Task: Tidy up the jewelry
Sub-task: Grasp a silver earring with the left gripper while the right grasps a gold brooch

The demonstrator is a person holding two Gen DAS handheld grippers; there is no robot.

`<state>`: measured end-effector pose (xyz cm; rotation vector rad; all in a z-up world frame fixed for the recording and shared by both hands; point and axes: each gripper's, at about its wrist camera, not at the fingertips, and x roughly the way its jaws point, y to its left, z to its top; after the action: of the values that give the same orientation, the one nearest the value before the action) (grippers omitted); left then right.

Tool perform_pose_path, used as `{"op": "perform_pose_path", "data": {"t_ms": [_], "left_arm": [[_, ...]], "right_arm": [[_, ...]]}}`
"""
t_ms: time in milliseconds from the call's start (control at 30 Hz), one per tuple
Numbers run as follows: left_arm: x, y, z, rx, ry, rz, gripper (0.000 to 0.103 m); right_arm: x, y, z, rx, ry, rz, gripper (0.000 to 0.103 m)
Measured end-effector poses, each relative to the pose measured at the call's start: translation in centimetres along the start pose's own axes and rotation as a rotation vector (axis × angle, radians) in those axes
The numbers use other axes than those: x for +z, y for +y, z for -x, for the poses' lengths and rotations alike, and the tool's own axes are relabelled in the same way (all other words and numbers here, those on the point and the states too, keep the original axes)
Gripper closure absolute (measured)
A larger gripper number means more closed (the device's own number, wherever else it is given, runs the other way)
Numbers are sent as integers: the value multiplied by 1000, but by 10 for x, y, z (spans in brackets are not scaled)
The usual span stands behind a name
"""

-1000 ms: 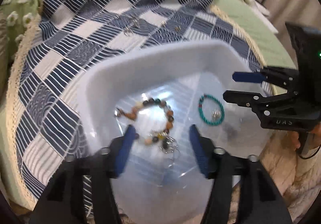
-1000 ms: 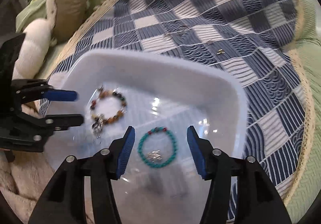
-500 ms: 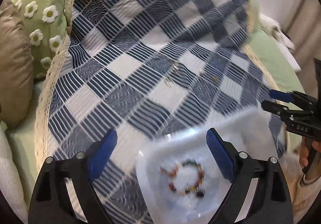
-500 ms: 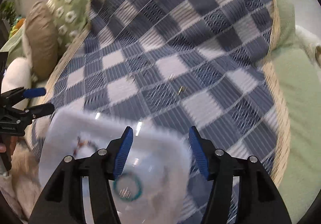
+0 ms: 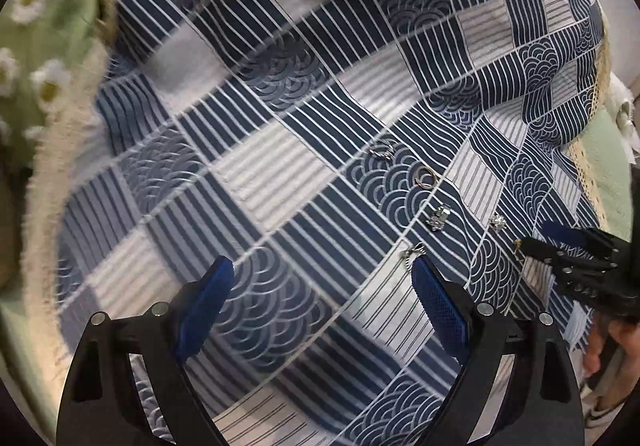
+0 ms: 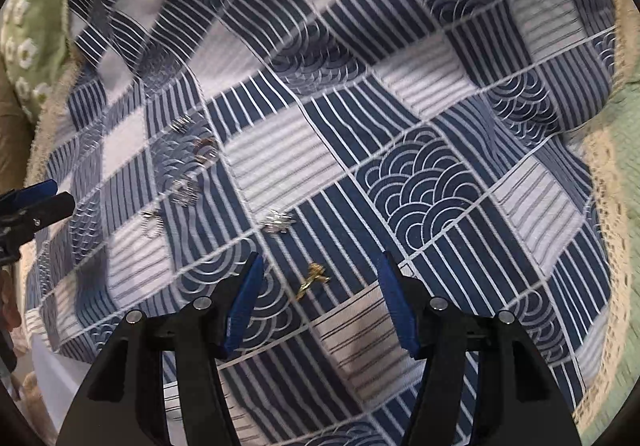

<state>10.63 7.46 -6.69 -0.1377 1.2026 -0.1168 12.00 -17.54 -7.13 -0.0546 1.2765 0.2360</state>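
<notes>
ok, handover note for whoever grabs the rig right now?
Left hand-held gripper: open, jaws have just been opening, nothing between them. A small silver hook earring lies by one fingertip.
Right hand-held gripper: open over the small gold earring, pads not on it.
Things: thin silver ring, wider silver ring, sparkly silver charm and clear stud lie loose on the blue-and-white patchwork cloth.
Done: nothing held.
Left: probably pick up and sort all six pieces.
</notes>
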Motion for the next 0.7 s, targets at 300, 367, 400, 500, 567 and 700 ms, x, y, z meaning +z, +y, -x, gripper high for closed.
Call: {"op": "perform_pose_path", "data": {"t_ms": [300, 367, 400, 500, 567, 700], "left_arm": [[-2, -6, -21, 53, 44, -54, 17], [-1, -4, -20, 49, 29, -39, 17], [0, -2, -20, 51, 22, -28, 17], [2, 3, -20, 34, 22, 4, 17], [3, 4, -23, 25, 31, 17, 17], [8, -1, -32, 44, 47, 7, 17]], "right_arm": [[3, 14, -13, -10, 69, 70, 61], [0, 20, -13, -12, 81, 93, 64], [0, 22, -14, -19, 86, 103, 72], [-1, 27, -19, -30, 98, 113, 84], [-2, 23, -19, -17, 97, 99, 87], [-1, 20, -17, -6, 88, 80, 89]]}}
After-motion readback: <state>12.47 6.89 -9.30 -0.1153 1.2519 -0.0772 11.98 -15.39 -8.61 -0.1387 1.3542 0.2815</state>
